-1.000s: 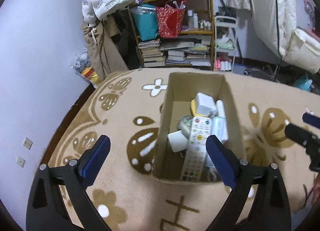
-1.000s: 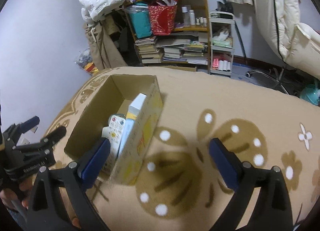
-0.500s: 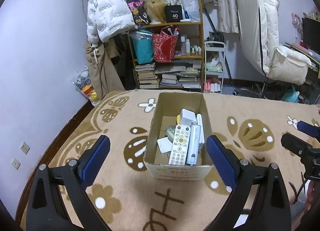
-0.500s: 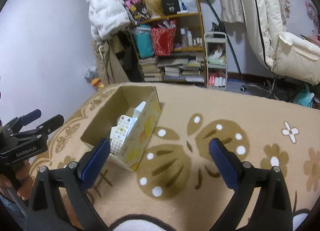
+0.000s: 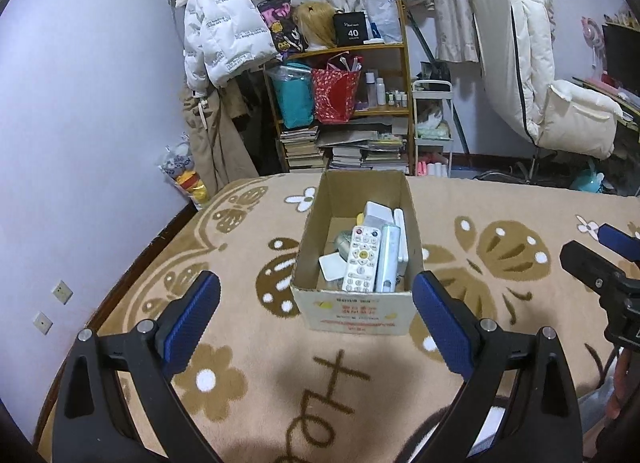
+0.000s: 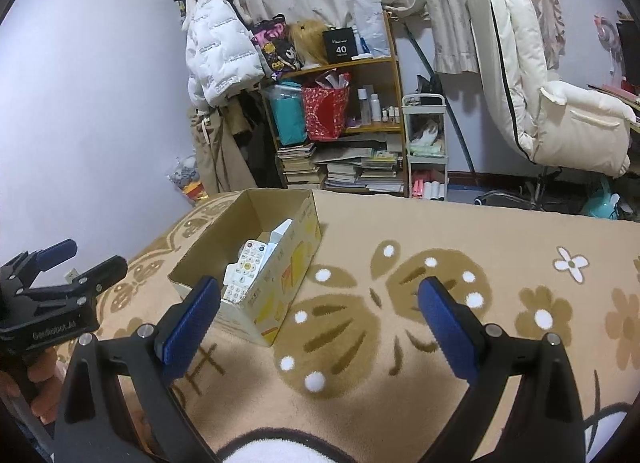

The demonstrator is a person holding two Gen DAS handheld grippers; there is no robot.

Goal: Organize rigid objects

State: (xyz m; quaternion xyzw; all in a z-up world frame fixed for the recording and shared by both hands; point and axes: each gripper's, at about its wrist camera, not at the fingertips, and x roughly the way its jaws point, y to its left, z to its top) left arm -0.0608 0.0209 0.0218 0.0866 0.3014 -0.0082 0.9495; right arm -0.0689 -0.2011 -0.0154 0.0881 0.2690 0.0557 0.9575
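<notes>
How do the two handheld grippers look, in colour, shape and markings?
Both the left gripper and the right gripper have black triangular finger frames with cut-out openings and silver screws. Each finger carries a blue textured rubber pad. In the right wrist view, white lettering shows on the left gripper's black body, too small to read surely. No cables show.

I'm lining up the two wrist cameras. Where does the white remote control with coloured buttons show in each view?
Left wrist view: the white remote control with coloured buttons sits just above picture centre, lying lengthwise in the open brown cardboard box.
Right wrist view: the same remote is left of centre, leaning inside the box.
Shared landmark: the red patterned gift bag on the wooden shelf.
</notes>
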